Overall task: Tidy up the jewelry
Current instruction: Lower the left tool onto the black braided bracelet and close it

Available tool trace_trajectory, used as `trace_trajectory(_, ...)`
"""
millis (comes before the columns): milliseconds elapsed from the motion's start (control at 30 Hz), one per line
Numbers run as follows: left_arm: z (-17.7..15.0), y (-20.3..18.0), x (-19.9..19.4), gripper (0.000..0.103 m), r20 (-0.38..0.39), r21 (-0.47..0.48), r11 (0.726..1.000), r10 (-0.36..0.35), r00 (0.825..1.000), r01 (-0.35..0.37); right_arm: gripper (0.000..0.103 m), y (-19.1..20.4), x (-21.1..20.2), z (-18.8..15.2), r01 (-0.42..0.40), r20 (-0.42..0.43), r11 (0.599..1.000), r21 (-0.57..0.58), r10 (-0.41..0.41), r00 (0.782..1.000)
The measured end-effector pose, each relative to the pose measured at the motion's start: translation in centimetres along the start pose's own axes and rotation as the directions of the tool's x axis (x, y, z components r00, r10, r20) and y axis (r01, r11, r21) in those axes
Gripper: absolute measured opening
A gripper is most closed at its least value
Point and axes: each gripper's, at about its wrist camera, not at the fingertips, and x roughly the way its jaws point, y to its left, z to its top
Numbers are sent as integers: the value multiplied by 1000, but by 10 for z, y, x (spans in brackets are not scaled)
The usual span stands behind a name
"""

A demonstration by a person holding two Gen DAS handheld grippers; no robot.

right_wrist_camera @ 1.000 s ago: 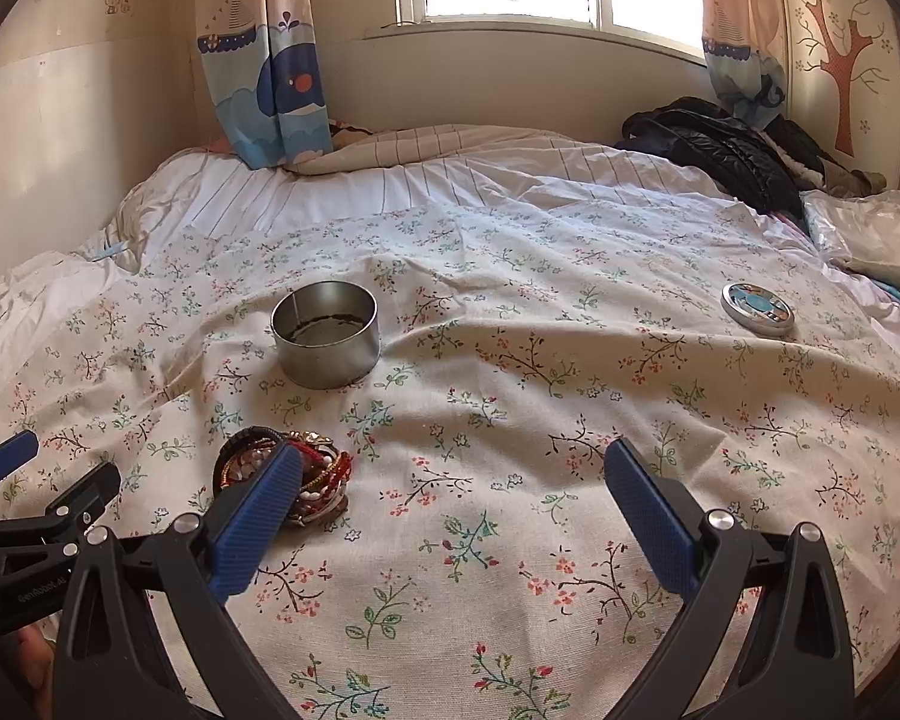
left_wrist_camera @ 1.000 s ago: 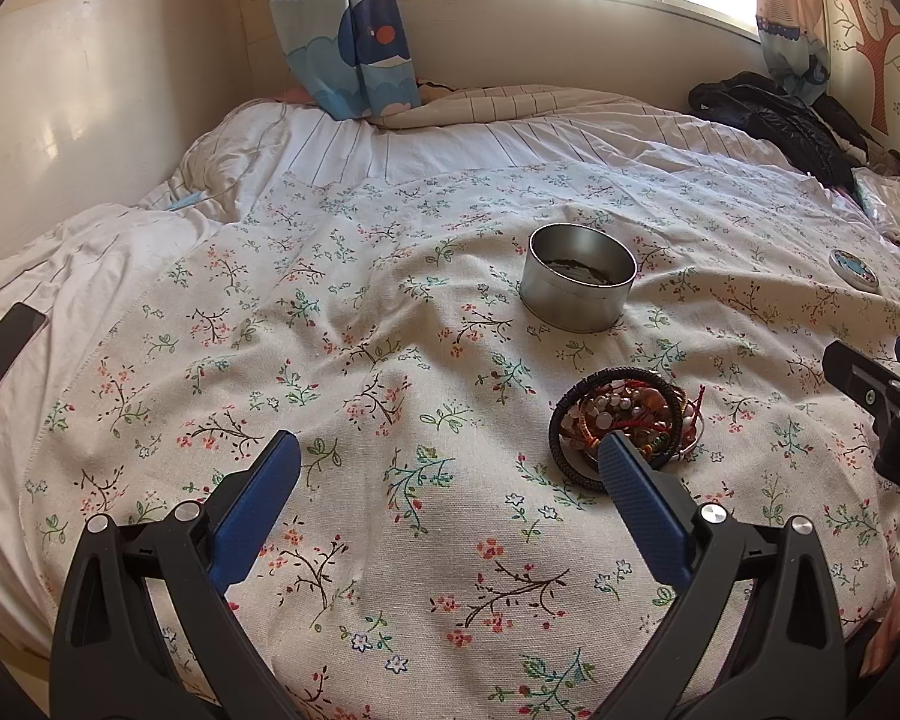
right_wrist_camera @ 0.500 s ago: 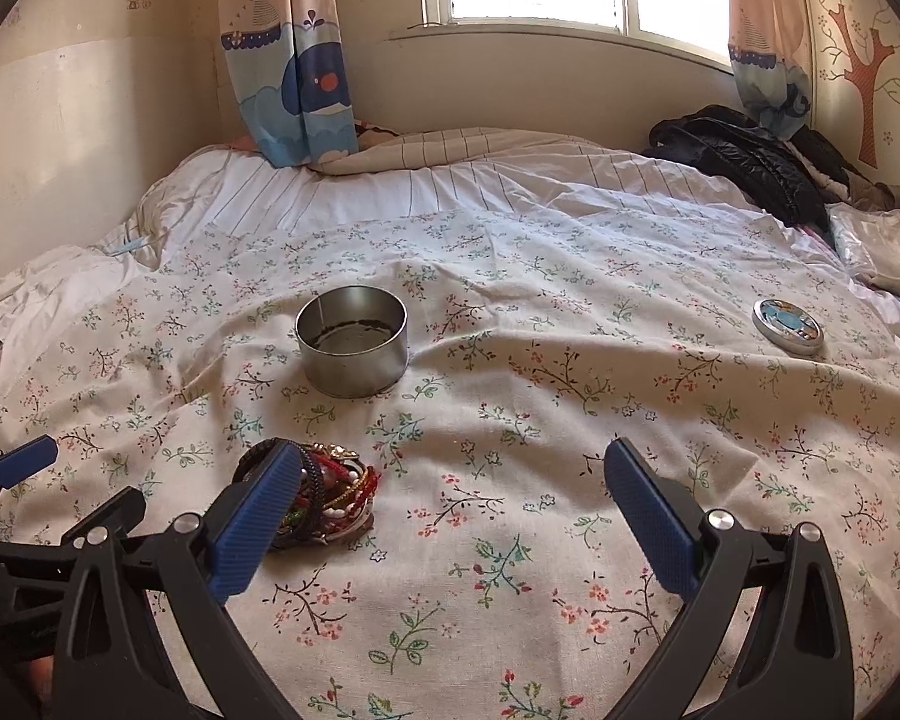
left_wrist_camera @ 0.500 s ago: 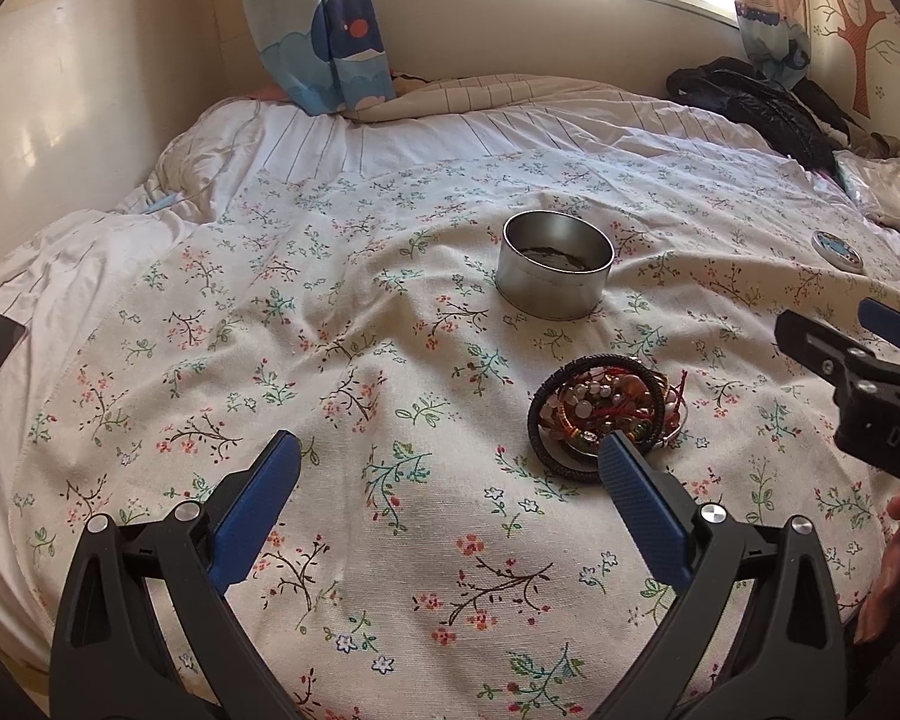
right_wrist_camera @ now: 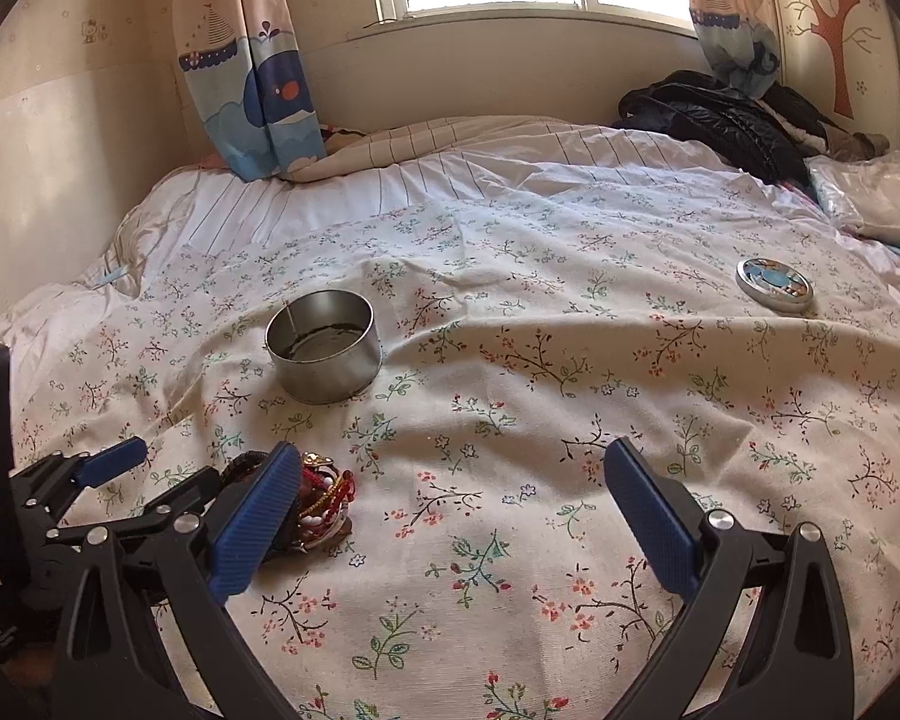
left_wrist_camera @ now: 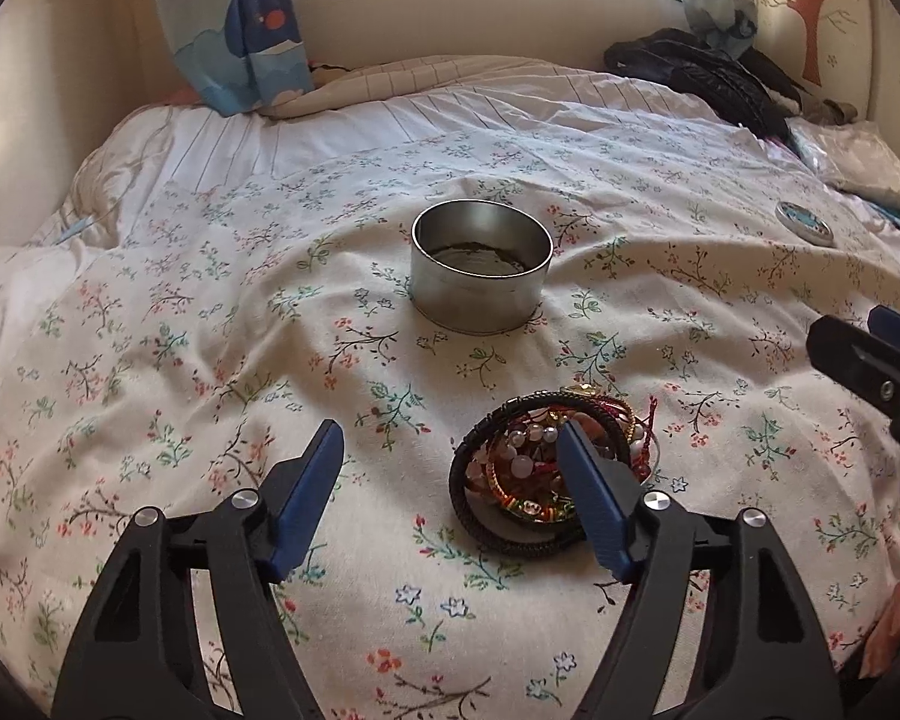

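Note:
A pile of bracelets and beads (left_wrist_camera: 534, 474) lies on the floral bedspread, ringed by a black cord bangle; it also shows in the right wrist view (right_wrist_camera: 321, 495). A round metal tin (left_wrist_camera: 481, 264) stands open and upright just beyond it, and shows in the right wrist view (right_wrist_camera: 324, 345). My left gripper (left_wrist_camera: 450, 456) is open and low over the bed, its right finger over the pile. My right gripper (right_wrist_camera: 450, 468) is open and empty, to the right of the pile. The tin's lid (right_wrist_camera: 774, 285) lies far right.
A black jacket (right_wrist_camera: 714, 114) and a clear plastic bag (right_wrist_camera: 870, 198) lie at the bed's far right. Curtains (right_wrist_camera: 252, 60) hang by the window at the head of the bed. A wall runs along the left side.
My left gripper has moved forward and right so its right finger now overlaps the jewelry pile, and its fingers have narrowed. The right gripper shifted slightly right and forward.

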Motion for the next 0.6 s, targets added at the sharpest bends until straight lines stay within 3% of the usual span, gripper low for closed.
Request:
trace_trajectory(200, -1, -9, 29, 48, -89, 53, 997, -43, 995, 48, 97, -7, 0, 1, -26, -2, 999, 37, 26, 1000)
trace_trajectory(333, -5, -10, 39, 24, -136, 50, 994, -89, 987, 97, 97, -7, 1, 1, -36, -10, 998, 47, 37, 999)
trace_trajectory(467, -6, -4, 35, 11, -141, 18, 995, -93, 986, 97, 97, -9, 3, 1, -45, -17, 998, 54, 46, 999)
trace_trajectory(600, -6, 8, 28, 8, -131, -49, 992, -126, 983, 120, 97, -9, 5, 0, -47, -28, 997, 54, 48, 998)
